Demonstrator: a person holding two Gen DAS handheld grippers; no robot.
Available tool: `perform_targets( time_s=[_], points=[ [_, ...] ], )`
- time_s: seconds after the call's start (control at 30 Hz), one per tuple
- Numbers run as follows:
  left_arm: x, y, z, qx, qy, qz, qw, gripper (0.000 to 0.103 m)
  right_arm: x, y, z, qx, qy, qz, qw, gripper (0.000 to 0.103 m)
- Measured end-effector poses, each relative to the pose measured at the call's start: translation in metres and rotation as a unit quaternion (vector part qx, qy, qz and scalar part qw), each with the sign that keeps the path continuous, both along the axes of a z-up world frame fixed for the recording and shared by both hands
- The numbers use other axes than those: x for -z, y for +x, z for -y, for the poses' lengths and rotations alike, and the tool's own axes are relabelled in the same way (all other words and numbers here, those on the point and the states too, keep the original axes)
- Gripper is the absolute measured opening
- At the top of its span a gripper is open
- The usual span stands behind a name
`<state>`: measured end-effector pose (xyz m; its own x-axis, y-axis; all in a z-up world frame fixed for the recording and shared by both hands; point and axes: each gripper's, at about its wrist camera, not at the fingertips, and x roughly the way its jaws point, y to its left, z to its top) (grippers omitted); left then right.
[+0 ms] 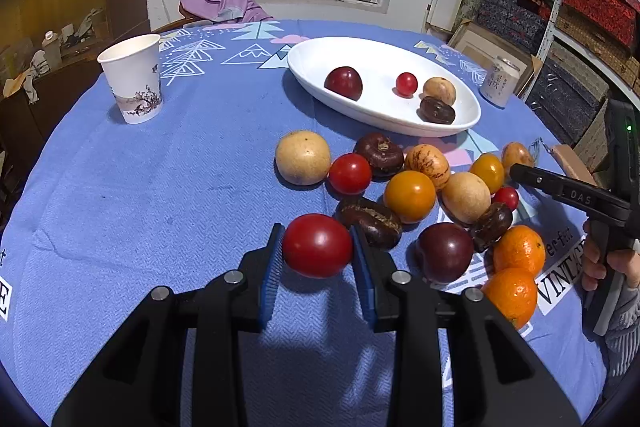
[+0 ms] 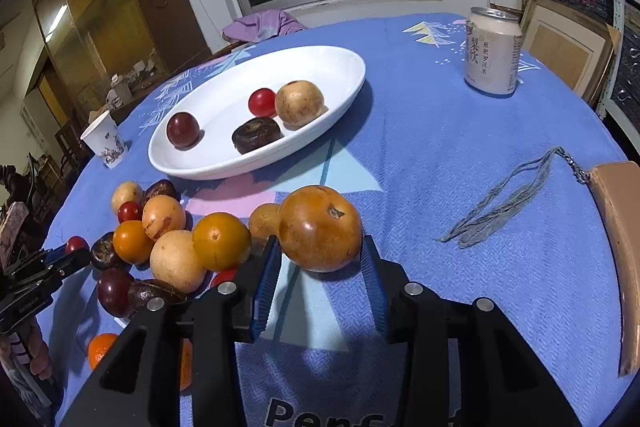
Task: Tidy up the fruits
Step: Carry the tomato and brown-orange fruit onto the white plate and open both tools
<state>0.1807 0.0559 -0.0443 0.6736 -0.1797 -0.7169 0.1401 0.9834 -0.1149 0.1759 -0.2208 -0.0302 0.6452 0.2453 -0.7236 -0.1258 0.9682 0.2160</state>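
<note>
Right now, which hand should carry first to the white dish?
Probably left: the left gripper already clamps the red tomato. The right gripper flanks the brown fruit, grip unclear. The white dish has room.

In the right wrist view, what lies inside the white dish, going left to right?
Dark red plum → dark brown fruit → small red tomato → tan round fruit, all in the white dish.
</note>
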Motion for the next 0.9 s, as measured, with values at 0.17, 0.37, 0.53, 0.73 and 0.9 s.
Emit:
perform_targets(
  time_s=[0.17, 0.37, 0.53, 0.73, 0.9],
  points=[
    [-0.004, -0.001, -0.001, 0.001, -0.006, 0.006, 1.0000, 0.032, -0.012, -0.012, -0.004, -0.005, -0.018, 0.036, 0.999, 0.041],
    [-0.018, 0.005, -0.003, -0.005, -0.017, 0.017, 0.9997, 0.032, -0.024, -0.023, -0.005, -0.012, -0.009, 0.056, 0.998, 0.041],
    [-0.042, 0.032, -0.001, -0.006, -0.013, 0.023, 0.9996, 0.032, -0.043, -0.022, -0.003, -0.020, 0.009, 0.067, 0.998, 0.041],
    [-0.065, 0.085, 0.012, -0.006, 0.003, 0.026, 0.9996, 0.032, -0.067, 0.013, -0.015, -0.030, -0.018, 0.073, 0.997, 0.041],
    [-0.067, 0.145, 0.031, -0.002, 0.002, 0.013, 0.9999, 0.032, -0.074, 0.070, -0.033, -0.032, -0.023, 0.067, 0.997, 0.041]
  ],
)
